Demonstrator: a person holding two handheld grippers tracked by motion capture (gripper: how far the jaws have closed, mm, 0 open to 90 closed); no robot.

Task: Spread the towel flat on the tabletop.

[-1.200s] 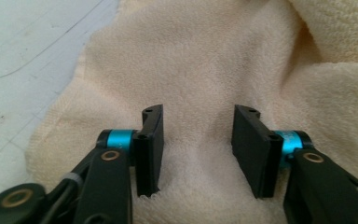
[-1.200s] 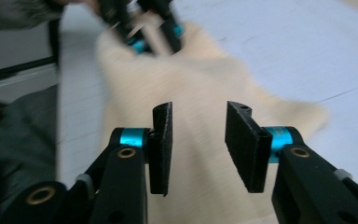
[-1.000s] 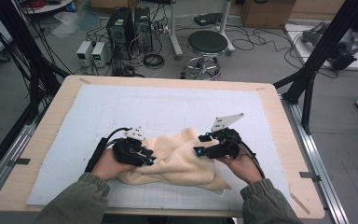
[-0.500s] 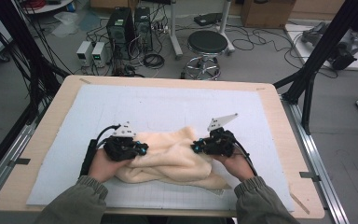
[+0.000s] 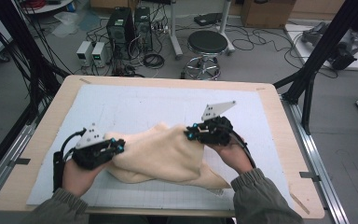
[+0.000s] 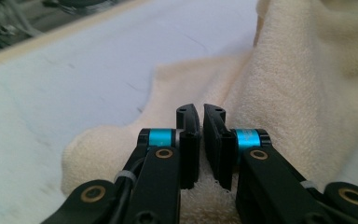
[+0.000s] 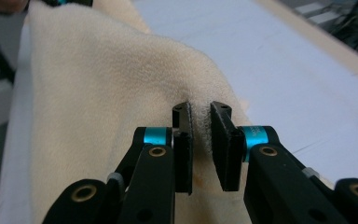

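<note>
My left tool (image 5: 117,145) and right tool (image 5: 189,135) each clench the towel (image 5: 163,154) — lifted edges apart, open surface (image 5: 135,105) beyond the towel.

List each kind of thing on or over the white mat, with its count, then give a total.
Cream towel: 1
Black gripper: 2, the left gripper and the right gripper, each shut on the cream towel
Total: 3
</note>
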